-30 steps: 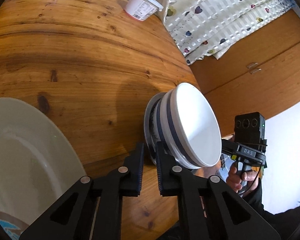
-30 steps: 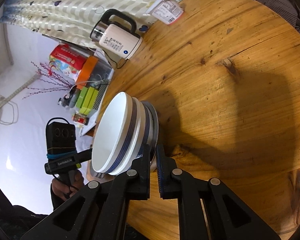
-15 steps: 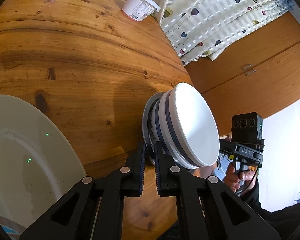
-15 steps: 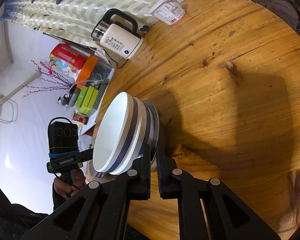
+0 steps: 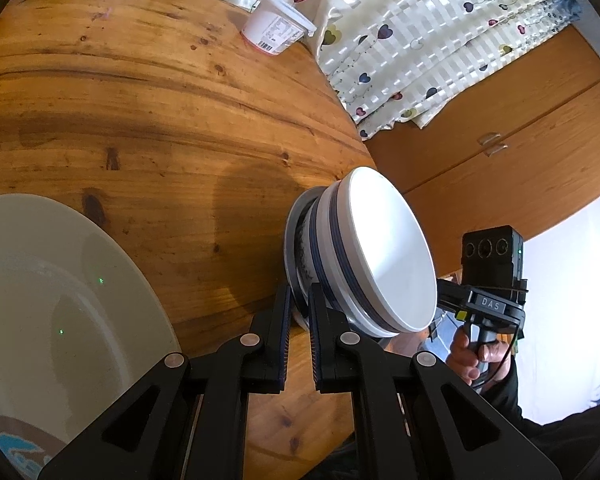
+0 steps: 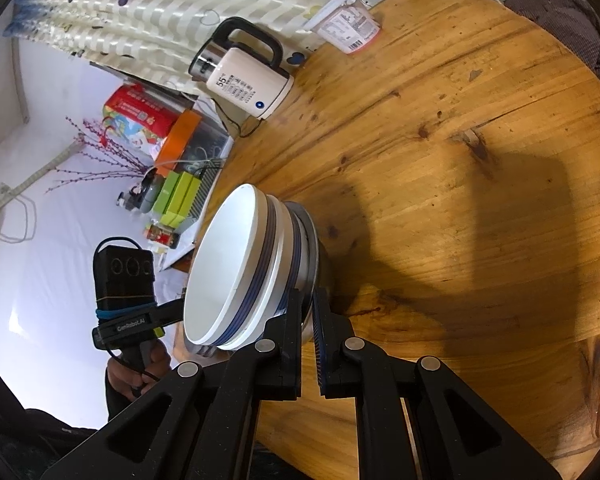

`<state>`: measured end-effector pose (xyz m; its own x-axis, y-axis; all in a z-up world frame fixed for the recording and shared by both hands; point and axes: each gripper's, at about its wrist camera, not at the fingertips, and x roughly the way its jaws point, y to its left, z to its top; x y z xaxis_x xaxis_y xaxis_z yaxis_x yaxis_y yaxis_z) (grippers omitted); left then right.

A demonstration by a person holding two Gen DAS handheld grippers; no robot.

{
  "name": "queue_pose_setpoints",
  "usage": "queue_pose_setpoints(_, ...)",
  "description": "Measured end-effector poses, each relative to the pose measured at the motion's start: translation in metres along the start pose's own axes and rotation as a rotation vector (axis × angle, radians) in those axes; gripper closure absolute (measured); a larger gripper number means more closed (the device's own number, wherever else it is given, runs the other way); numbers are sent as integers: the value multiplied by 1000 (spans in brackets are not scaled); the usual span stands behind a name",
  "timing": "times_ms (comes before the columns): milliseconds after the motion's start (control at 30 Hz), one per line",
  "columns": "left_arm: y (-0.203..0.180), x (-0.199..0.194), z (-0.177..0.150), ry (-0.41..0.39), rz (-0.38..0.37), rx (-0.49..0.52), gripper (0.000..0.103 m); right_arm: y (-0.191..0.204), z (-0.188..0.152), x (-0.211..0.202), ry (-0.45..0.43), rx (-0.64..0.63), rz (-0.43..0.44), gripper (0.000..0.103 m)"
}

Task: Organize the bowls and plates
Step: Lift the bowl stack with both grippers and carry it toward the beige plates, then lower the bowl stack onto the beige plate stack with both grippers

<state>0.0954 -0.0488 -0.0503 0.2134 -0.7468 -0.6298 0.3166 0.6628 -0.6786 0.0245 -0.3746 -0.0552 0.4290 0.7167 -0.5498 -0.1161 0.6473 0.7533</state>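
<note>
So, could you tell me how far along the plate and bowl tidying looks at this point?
Done: two blue-striped bowls sit nested on a grey plate. In hand: both the left gripper and the right gripper are shut on that plate's rim, carrying the stack above the wooden table. Left: setting it down, and the large pale plate remains separate.

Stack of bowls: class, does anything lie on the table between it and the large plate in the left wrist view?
Nothing visible does. Only bare wooden table shows between the stack of bowls, pinched by the left gripper, and the large plate. The yoghurt tub sits far off.
</note>
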Motion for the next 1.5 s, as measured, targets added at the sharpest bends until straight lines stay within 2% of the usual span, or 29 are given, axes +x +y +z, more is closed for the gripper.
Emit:
queue_pose_setpoints(767, 5, -43, -6, -78, 31, -7, 96, 37, 5, 19, 32, -67, 24, 95)
queue_pose_setpoints(1500, 35, -102, -28, -179, 76, -70, 96, 83, 9, 73, 116, -141, 62, 95)
